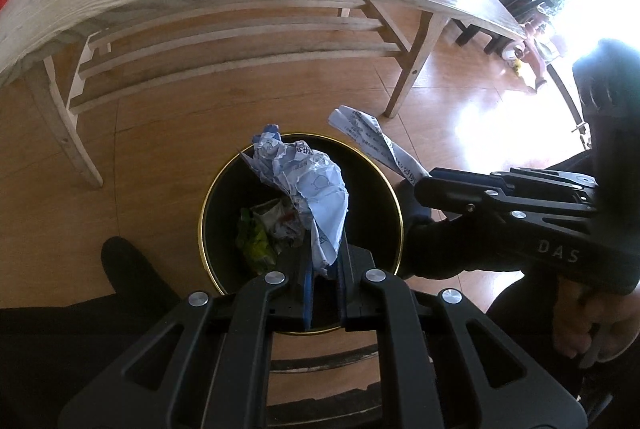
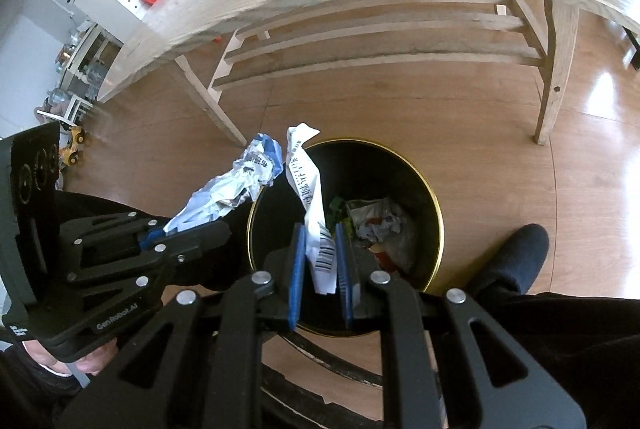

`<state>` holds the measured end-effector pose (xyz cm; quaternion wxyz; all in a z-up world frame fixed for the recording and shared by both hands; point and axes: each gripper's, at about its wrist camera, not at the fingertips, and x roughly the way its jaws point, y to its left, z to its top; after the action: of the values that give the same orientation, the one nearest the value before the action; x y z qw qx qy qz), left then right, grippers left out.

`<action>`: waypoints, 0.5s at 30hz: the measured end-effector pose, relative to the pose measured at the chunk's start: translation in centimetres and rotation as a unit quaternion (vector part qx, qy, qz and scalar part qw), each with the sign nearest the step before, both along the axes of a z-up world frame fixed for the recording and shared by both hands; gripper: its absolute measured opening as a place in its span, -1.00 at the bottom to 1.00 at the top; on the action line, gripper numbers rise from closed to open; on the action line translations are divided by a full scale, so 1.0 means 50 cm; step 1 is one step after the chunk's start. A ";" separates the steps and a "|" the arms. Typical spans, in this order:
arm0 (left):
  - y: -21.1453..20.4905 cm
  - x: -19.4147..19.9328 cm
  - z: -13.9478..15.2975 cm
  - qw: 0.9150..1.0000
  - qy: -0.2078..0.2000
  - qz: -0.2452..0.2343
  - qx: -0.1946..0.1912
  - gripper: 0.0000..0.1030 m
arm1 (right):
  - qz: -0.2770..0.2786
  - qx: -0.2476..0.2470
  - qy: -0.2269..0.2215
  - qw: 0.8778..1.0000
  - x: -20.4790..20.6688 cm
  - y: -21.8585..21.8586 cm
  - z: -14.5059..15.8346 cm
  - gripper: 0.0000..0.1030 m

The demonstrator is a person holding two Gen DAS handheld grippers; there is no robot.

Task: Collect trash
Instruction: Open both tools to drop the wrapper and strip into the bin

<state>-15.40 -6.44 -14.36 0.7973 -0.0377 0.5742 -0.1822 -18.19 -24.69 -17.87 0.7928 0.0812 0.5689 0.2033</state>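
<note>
Both jaws clamp paper above the bin's mouth.

Left gripper (image 1: 324, 261) pinches a crumpled blue-and-white paper (image 1: 308, 181) that rises from its pads over the black, gold-rimmed bin (image 1: 396, 197); right gripper (image 2: 322, 261) nips a white printed strip (image 2: 310, 189) with a barcode, standing up between its blue pads over the near rim. Other trash (image 2: 376, 225) lies inside.

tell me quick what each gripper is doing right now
left gripper: shut on the crumpled blue wrapper, over the bin.
right gripper: shut on the white receipt strip.
</note>
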 end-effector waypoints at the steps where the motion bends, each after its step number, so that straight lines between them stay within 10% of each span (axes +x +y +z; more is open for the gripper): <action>1: -0.001 0.001 0.002 1.000 0.001 0.000 0.000 -0.84 | -0.001 0.000 0.000 1.000 0.000 -0.001 0.000 -0.70; 12: -0.005 0.005 -0.003 1.000 0.007 -0.003 0.006 -0.83 | -0.009 0.002 0.000 1.000 0.007 -0.007 0.003 -0.69; 14: -0.005 0.005 -0.007 1.000 0.010 -0.002 0.010 -0.57 | -0.017 0.005 0.005 1.000 0.011 -0.013 0.002 -0.47; 15: -0.006 0.005 -0.009 1.000 0.011 -0.002 0.013 -0.43 | -0.021 0.007 0.006 1.000 0.012 -0.018 0.003 -0.03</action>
<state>-15.15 -6.73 -14.79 0.7911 -0.0282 0.5854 -0.1753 -17.57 -25.57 -17.73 0.7931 0.0998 0.5700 0.1898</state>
